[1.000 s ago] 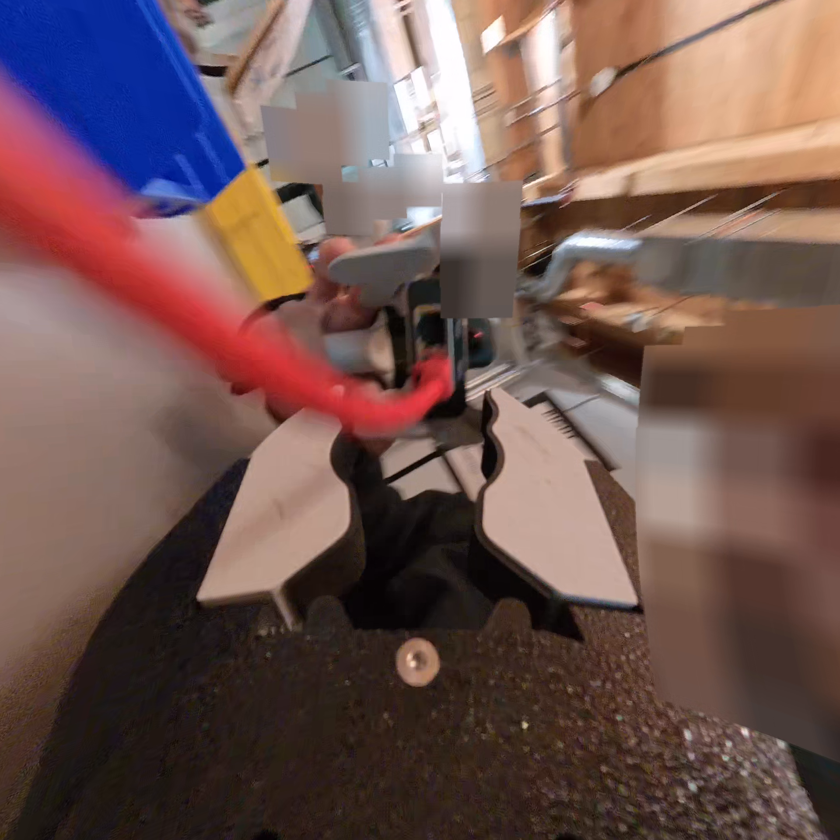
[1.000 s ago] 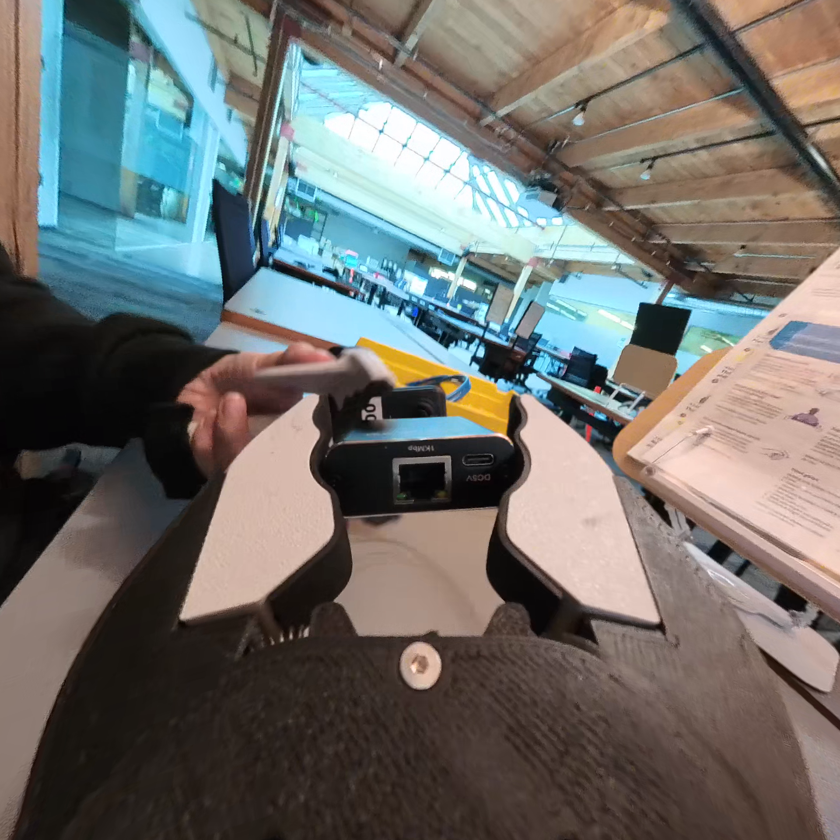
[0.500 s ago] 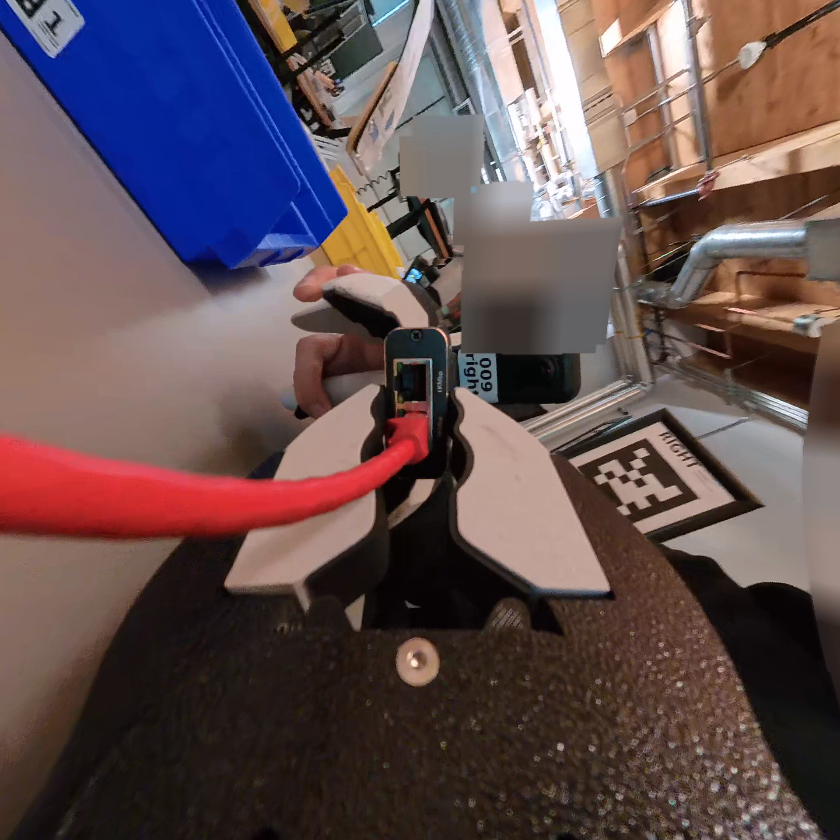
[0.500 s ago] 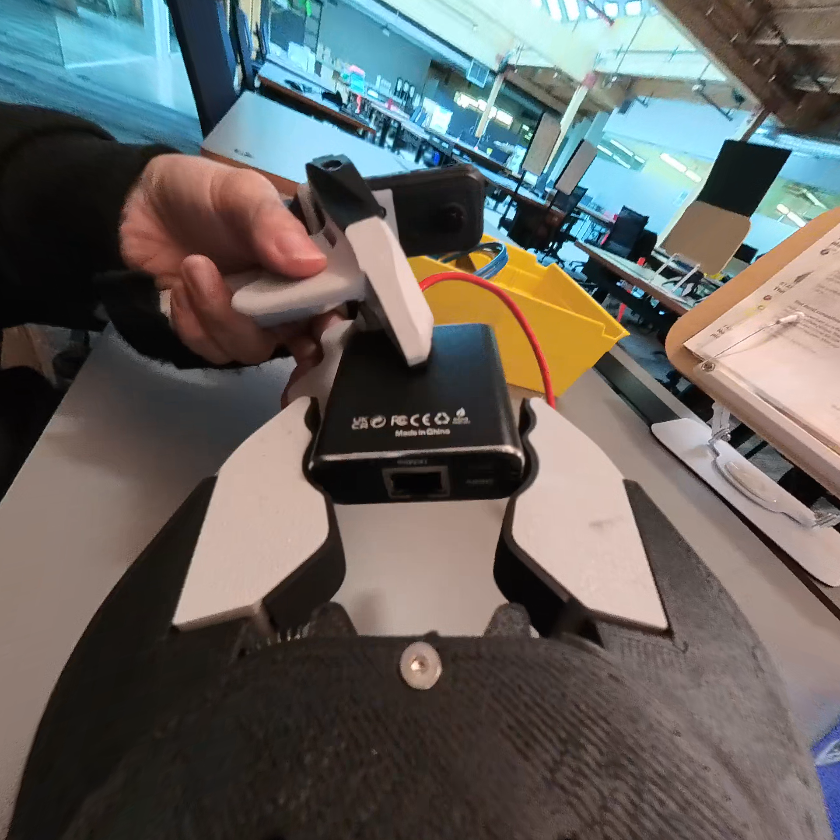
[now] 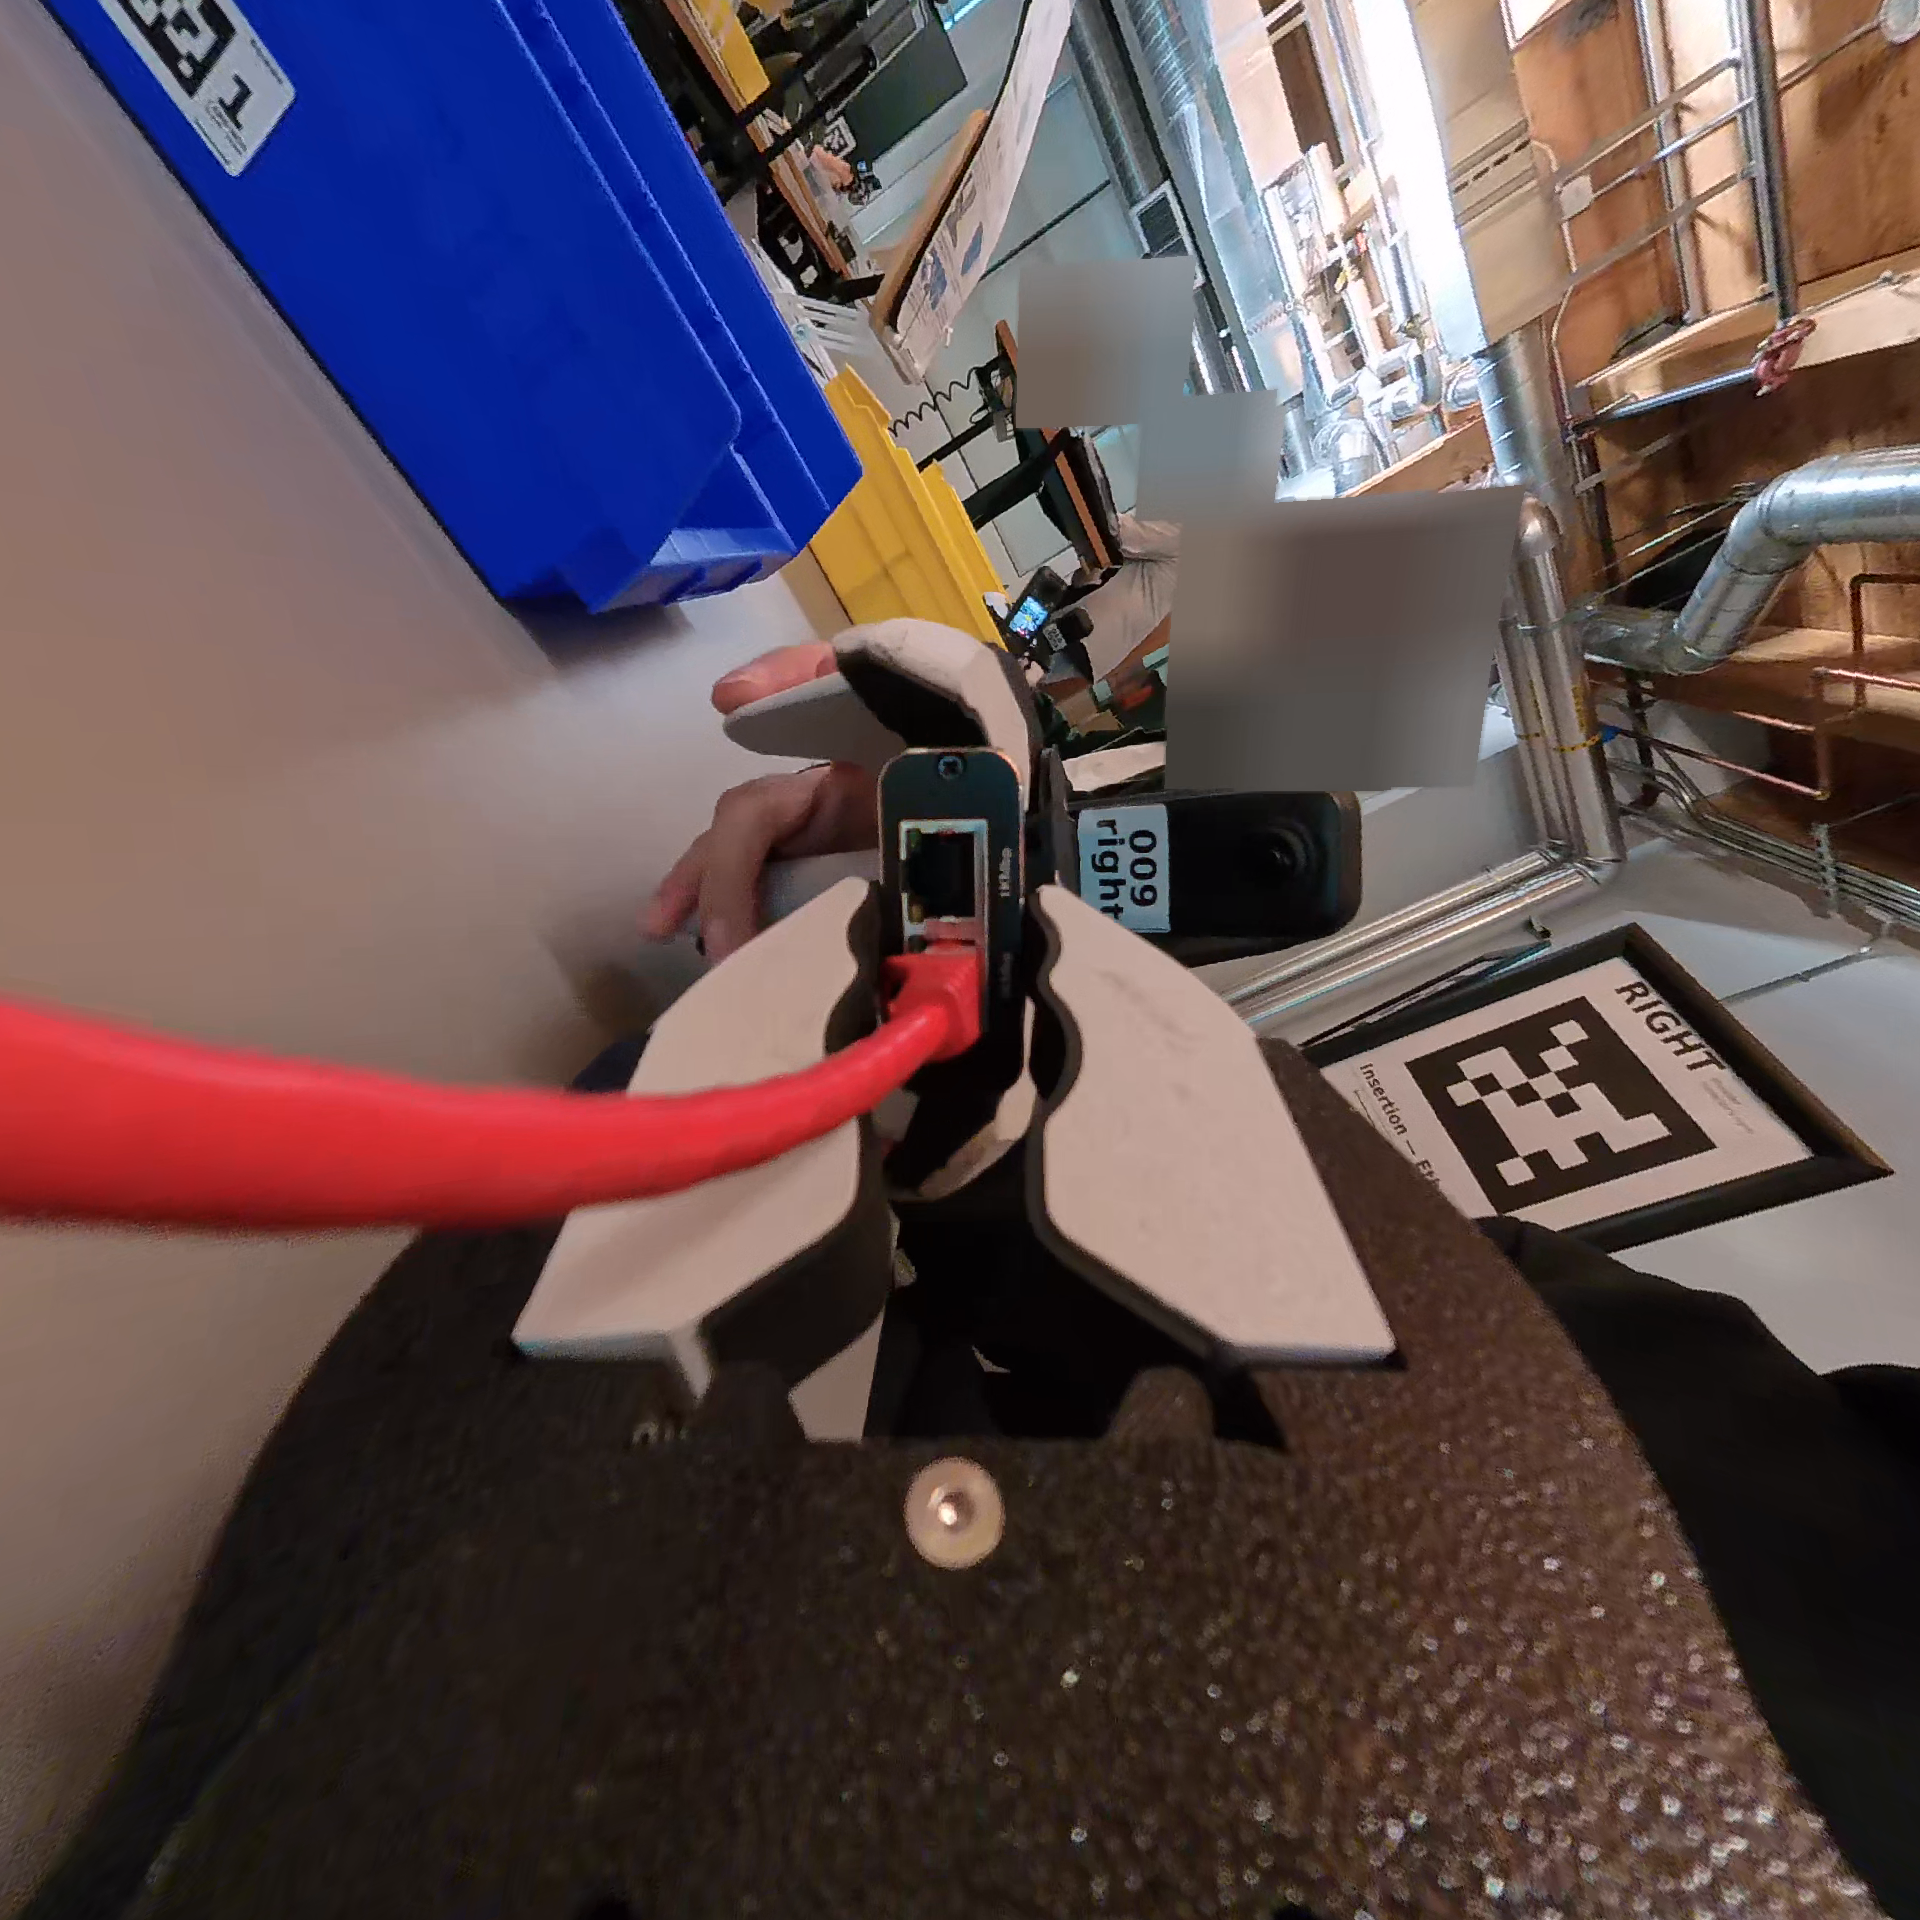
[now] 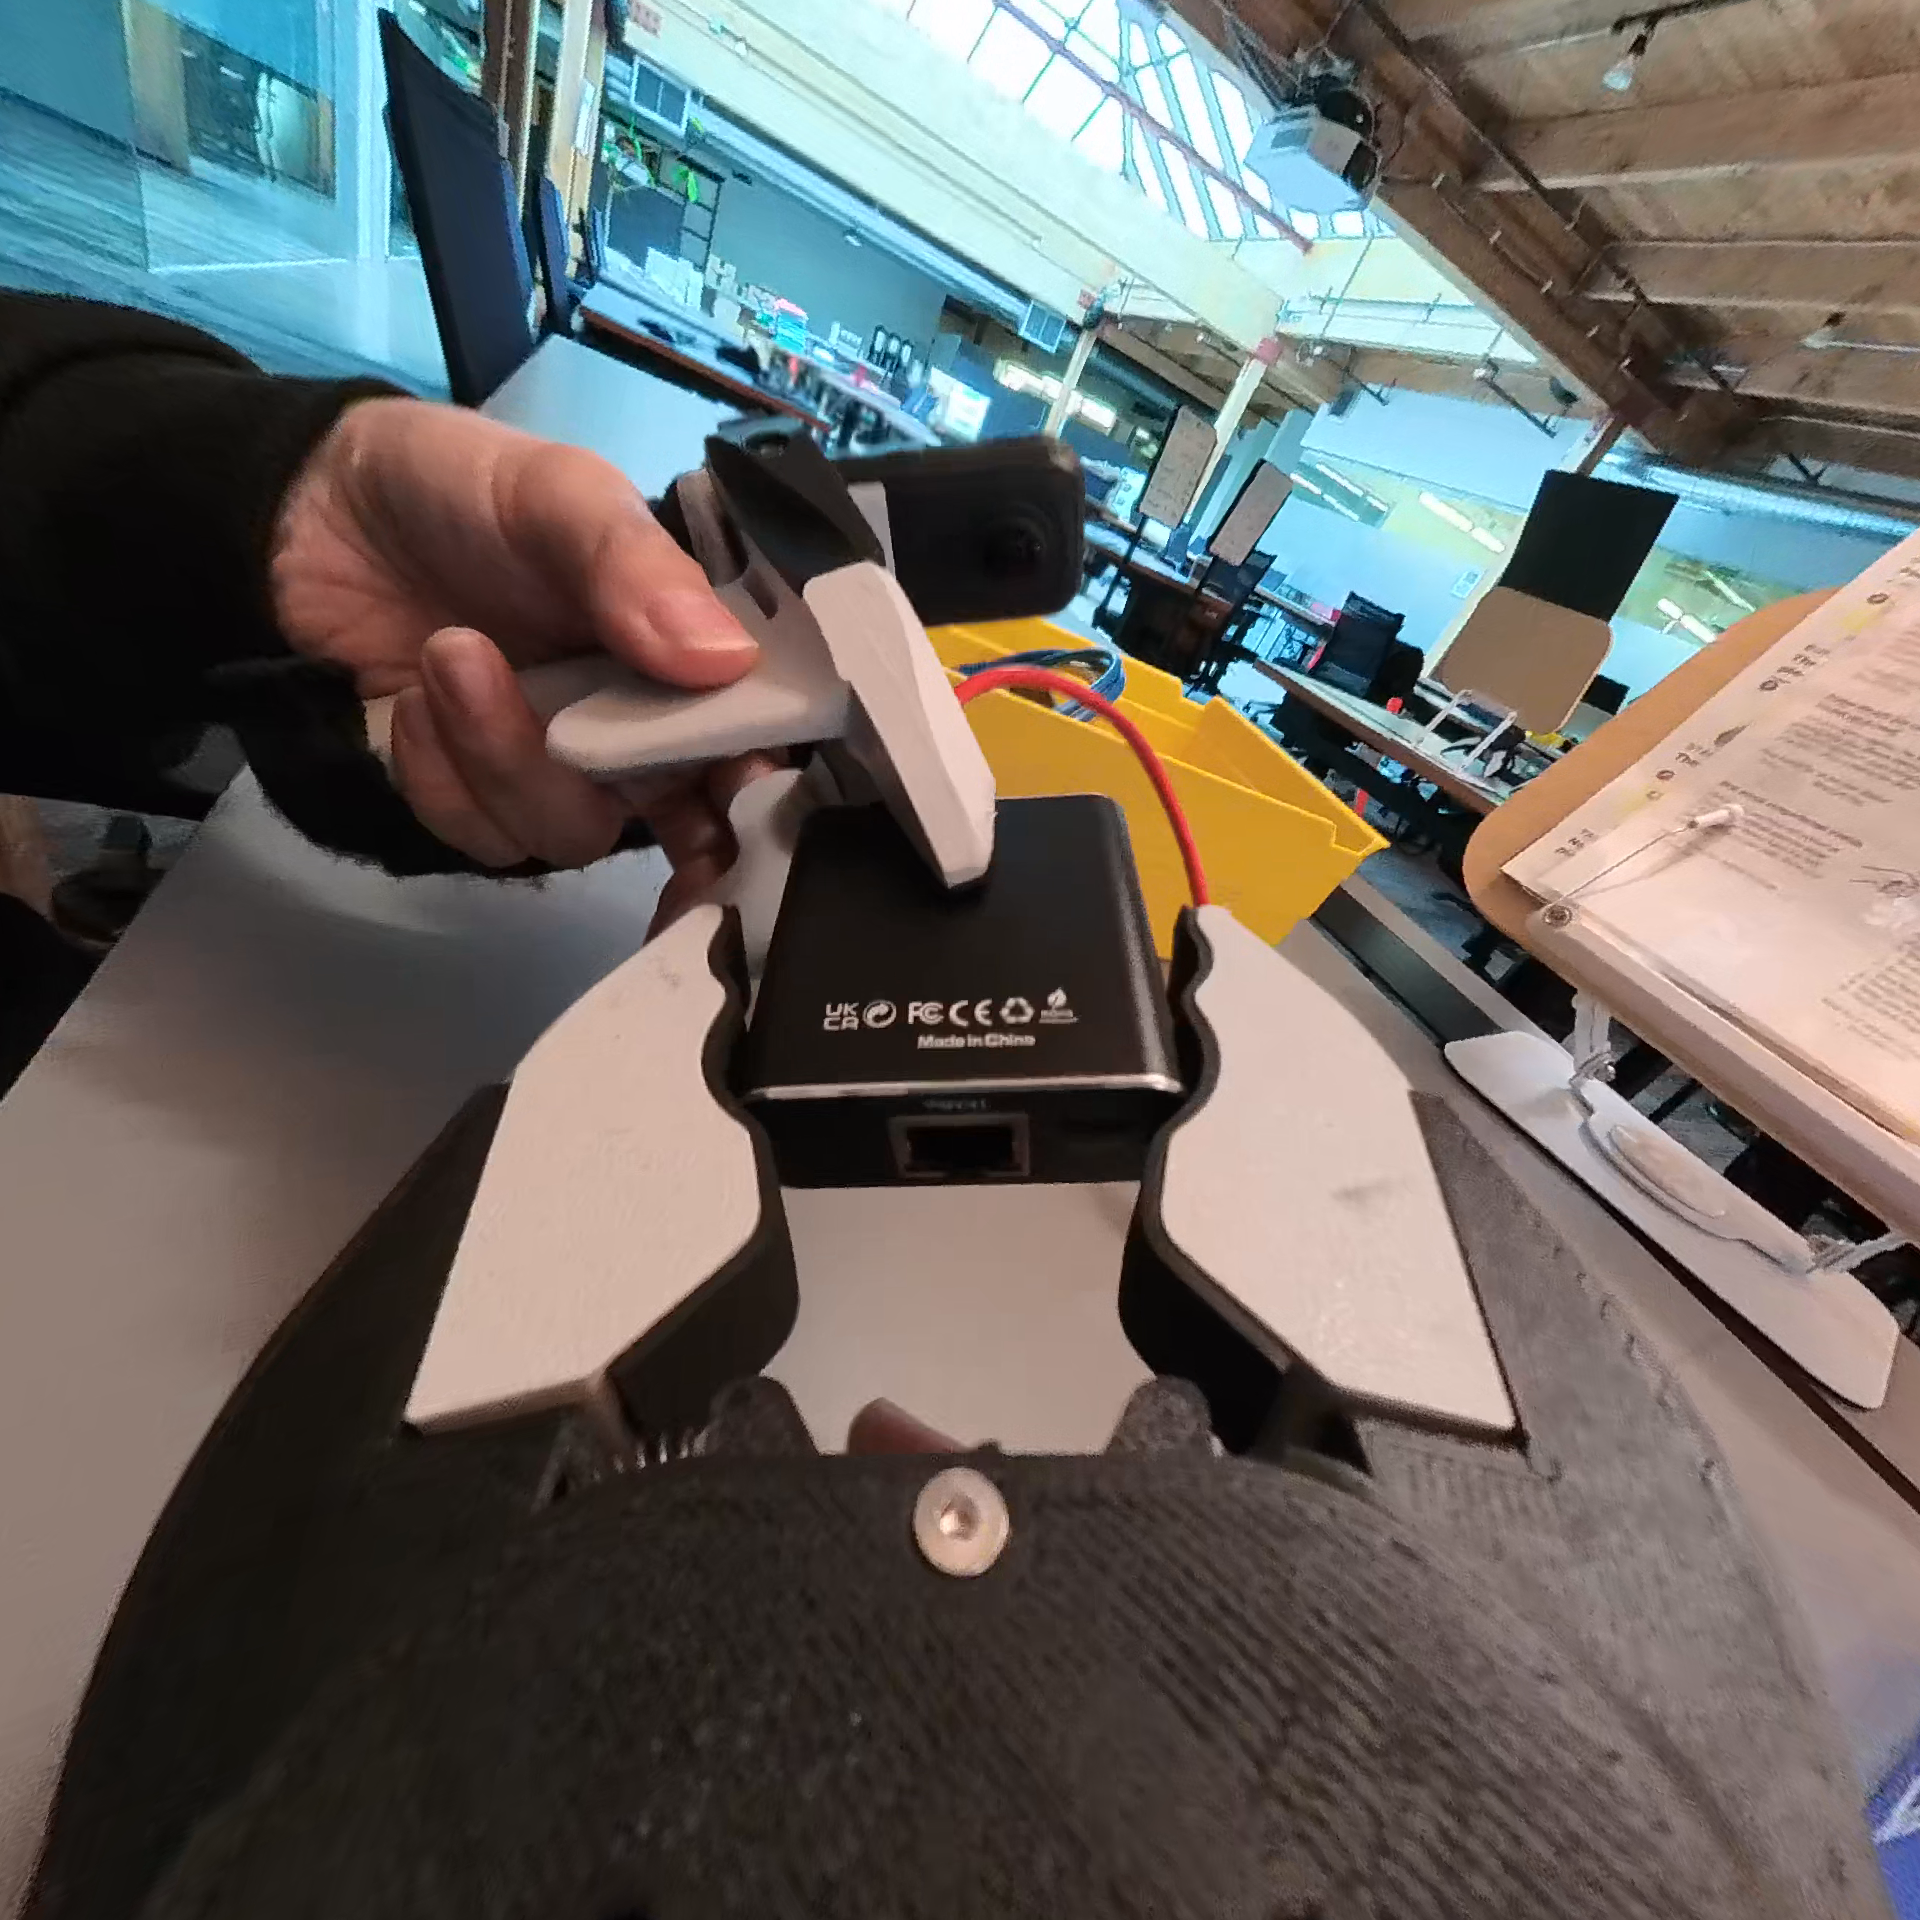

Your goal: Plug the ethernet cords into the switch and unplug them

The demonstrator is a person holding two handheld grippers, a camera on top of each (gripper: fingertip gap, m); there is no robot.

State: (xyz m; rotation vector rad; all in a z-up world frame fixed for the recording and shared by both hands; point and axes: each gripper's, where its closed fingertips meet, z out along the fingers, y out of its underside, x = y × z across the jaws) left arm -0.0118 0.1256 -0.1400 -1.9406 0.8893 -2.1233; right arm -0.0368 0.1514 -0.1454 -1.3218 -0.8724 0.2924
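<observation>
The black switch is held off the table by its sides in my right gripper, which is shut on it; one empty port faces this camera. In the left wrist view the switch's far end shows two ports. The upper one is empty and the red ethernet plug sits in the lower one. Its red cord runs off left and also shows in the right wrist view. My left gripper has its jaws closed across that end, around the plug. One of its fingers rests on the switch's top.
A blue bin and a yellow bin stand on the grey table; the yellow bin holds loose cords. A clipboard stand with papers is at the right. A framed marker sign lies on the table.
The left gripper closed in on the switch and the red plug went into the lower port. The right gripper tipped the switch so its flat side shows. Little moved in the last half second.
</observation>
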